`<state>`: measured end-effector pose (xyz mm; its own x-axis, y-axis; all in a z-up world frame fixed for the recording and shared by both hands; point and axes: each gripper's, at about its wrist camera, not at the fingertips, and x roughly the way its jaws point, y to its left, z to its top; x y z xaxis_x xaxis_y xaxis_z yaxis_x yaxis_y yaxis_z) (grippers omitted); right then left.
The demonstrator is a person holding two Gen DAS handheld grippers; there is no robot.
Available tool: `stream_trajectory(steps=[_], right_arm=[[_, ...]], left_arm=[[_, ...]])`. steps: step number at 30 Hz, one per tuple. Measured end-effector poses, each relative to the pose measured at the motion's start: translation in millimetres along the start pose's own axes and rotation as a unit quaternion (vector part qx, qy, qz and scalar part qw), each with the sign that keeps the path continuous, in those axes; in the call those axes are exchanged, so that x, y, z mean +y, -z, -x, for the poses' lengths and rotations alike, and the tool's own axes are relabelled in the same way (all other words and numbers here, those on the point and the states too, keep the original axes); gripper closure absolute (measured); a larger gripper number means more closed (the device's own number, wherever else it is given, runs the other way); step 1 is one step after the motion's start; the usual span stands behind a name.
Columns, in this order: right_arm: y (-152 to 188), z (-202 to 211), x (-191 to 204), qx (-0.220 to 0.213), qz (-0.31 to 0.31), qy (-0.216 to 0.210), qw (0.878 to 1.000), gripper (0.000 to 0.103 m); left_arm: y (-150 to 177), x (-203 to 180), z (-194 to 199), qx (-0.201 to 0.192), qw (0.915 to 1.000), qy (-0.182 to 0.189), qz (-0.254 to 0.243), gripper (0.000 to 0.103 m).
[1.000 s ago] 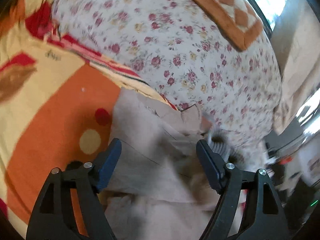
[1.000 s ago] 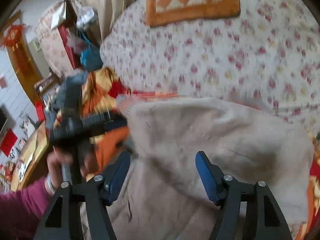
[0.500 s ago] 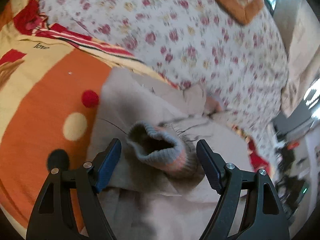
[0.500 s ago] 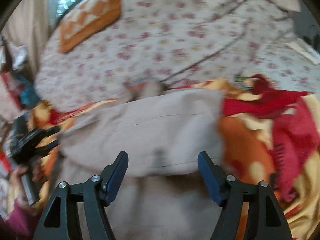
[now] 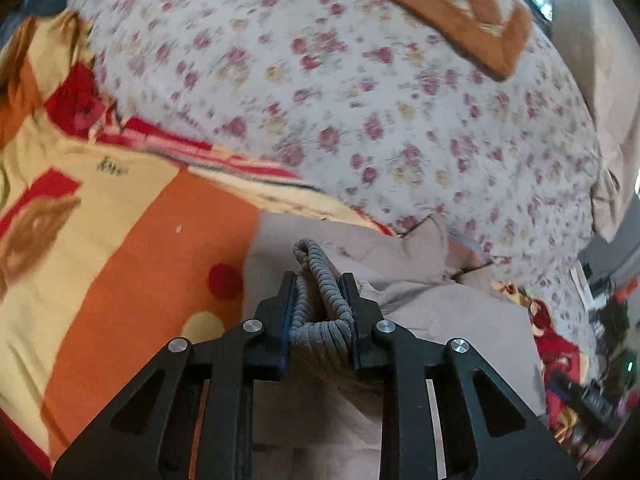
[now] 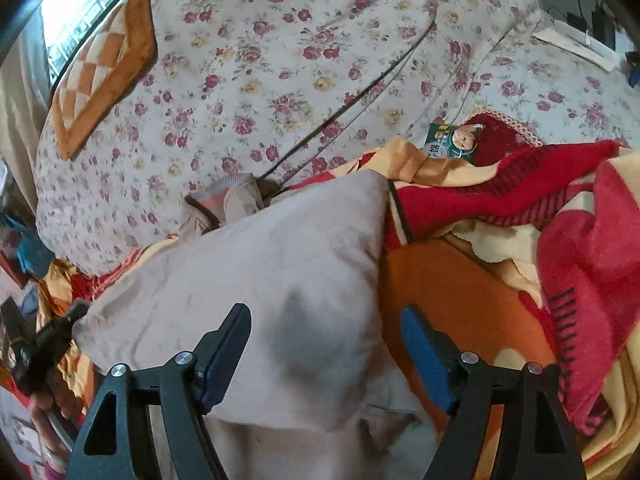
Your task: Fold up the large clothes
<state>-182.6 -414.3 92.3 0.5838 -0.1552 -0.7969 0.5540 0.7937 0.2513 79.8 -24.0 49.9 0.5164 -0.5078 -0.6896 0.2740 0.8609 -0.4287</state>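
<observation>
Left gripper [image 5: 319,280] now pinches cuff [image 5: 320,300]; blanket [image 5: 140,240] beneath.

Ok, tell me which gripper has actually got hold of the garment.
The left gripper: its jaws are shut on the grey ribbed cuff. The right gripper hangs open over the beige garment, gripping nothing.

floral quilt [image 6: 304,64], checkered orange cushion [image 6: 104,76], orange blanket [image 5: 132,232], snack packet [image 6: 450,142].

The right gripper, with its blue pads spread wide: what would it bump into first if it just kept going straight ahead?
Most likely the beige garment: the open right gripper points at its bulging fold, though depth is unclear.
</observation>
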Motion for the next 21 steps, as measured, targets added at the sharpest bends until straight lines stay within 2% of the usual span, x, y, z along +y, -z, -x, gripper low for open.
stream_trajectory(steps=[1,3,4,5,7,9,11,14,17,21], right_arm=[[2.6,-1.0,0.4,0.003,0.000,-0.003,1.000,0.028],[9.4,-9.4,4.1,0.026,0.017,0.004,1.000,0.028],[12.3,-14.8,7.3,0.038,0.031,0.020,0.999,0.028],[17.8,-21.9,12.0,0.052,0.061,0.062,0.995,0.029],[23.1,-24.7,13.8,0.058,0.085,0.111,0.988,0.037],[23.3,-14.1,12.2,0.047,0.083,0.108,0.990,0.037],[19.5,1.7,16.6,0.022,0.083,0.099,0.991,0.037],[14.5,10.8,34.3,0.002,0.107,0.077,0.991,0.037],[8.9,-1.4,60.7,0.004,0.138,0.065,0.988,0.037],[0.0,-42.2,70.9,0.023,0.135,0.074,0.988,0.037]], left_arm=[[2.0,2.4,-6.5,0.015,0.9999,-0.005,0.005,0.081],[4.4,5.2,-14.0,0.039,0.9989,-0.023,0.009,0.070],[5.1,6.4,-14.5,0.046,0.9982,-0.036,0.012,0.059],[5.7,8.8,-11.6,0.048,0.9979,-0.042,0.016,0.052],[5.0,10.8,1.0,0.036,0.9978,-0.050,0.025,0.049],[4.6,7.6,17.7,0.008,0.9982,-0.056,0.019,0.048],[5.2,-1.0,35.1,-0.029,0.9977,-0.060,0.004,0.040],[9.6,-17.4,47.2,-0.058,0.9965,-0.051,-0.031,0.039],[17.8,-33.2,34.3,-0.045,0.9932,-0.071,-0.081,0.039],[26.7,-30.9,-11.3,0.007,0.9845,-0.141,-0.103,0.039]])
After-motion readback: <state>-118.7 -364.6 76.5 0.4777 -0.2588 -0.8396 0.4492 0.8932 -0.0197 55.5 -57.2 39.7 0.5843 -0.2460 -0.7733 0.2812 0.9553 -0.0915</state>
